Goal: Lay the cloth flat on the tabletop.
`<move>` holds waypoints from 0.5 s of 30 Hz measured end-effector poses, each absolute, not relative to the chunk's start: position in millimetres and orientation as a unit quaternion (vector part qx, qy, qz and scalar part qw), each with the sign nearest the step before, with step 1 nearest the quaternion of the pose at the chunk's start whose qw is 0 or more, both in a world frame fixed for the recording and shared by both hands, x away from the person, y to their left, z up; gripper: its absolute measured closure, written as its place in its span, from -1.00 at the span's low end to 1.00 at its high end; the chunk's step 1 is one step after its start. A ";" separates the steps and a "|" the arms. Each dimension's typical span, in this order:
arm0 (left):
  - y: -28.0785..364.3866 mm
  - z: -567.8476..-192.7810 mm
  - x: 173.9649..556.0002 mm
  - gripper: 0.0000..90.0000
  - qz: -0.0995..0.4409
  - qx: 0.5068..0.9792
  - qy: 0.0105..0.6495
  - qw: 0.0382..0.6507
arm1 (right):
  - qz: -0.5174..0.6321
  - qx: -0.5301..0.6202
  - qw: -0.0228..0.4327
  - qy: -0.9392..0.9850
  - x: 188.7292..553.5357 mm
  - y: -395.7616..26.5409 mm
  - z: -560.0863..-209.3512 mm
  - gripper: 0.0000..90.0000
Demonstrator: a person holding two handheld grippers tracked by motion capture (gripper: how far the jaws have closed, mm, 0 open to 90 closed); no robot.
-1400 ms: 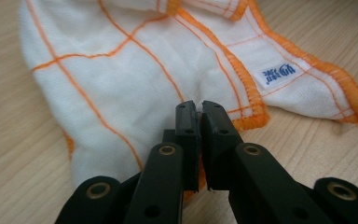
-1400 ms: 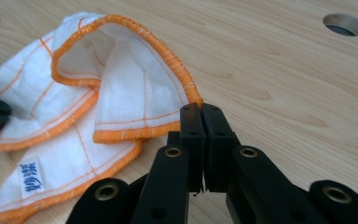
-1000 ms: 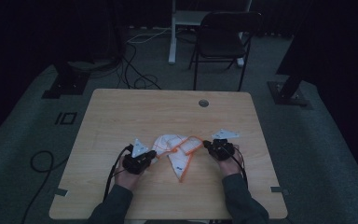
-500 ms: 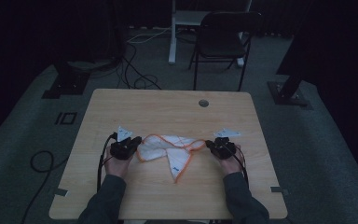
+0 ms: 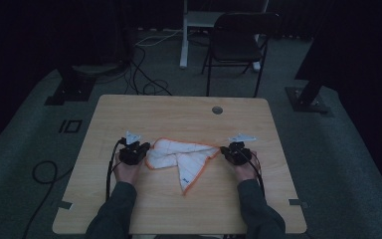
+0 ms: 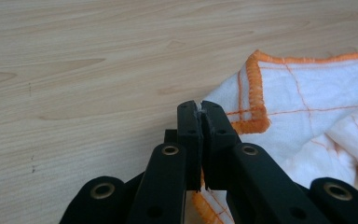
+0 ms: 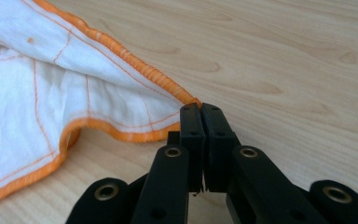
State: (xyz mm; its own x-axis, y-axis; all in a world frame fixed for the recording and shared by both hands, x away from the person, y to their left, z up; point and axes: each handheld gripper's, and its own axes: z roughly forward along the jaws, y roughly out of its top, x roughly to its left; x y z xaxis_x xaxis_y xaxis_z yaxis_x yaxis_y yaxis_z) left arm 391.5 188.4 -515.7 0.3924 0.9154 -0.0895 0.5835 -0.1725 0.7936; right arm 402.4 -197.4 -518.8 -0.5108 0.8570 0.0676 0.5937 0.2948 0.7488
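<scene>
A: Start on the left. What is the left gripper (image 5: 140, 149) doing?

B: Its jaws are clamped on the left corner of the cloth (image 5: 181, 157). In the left gripper view the two black jaws stand pressed together, with a sliver of white fabric and the orange hem pinched between them, and the left gripper (image 6: 200, 106) sits just above the wood of the counter (image 6: 74, 70).

A: And compared with a second ago?

B: The left hand (image 5: 128, 169) has gone out toward the left edge. Earlier it was close in beside a bunched heap; now it is well apart from the right hand (image 5: 243, 169).

A: So the cloth looks different?

B: Yes. Before, it lay crumpled between the two grippers. Now its top hem is drawn out into a nearly straight line from one gripper to the other, and a loose flap lies on the counter (image 5: 179, 119), pointing toward the person. It sits in the near half of the counter, about midway across.

A: The right side?

B: The right gripper (image 5: 227, 151) is about where it was. Its jaws are closed on the right corner; the right gripper view shows the right gripper (image 7: 200, 108) biting the tip of the cloth (image 7: 51, 79) where the orange hems meet.
</scene>
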 end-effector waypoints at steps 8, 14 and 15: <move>187.9 -509.9 396.9 0.62 0.215 0.720 0.522 0.403 | 0.372 0.473 0.182 0.778 406.7 -195.8 -513.5 0.65; 187.5 -503.9 386.8 0.51 0.216 0.727 0.509 0.407 | 0.364 0.464 0.209 0.780 396.8 -193.5 -508.0 0.50; 186.7 -503.2 384.0 0.51 0.214 0.731 0.504 0.408 | 0.367 0.463 0.211 0.779 395.5 -193.4 -506.4 0.49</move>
State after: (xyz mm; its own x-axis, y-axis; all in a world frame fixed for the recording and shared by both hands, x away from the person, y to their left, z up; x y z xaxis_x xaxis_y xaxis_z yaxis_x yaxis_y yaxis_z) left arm 384.0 186.7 -503.2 0.4007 0.9110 -0.0978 0.5608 -0.1595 0.8124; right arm 395.5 -193.4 -506.4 -0.4833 0.8754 0.0109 0.5665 0.3032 0.7662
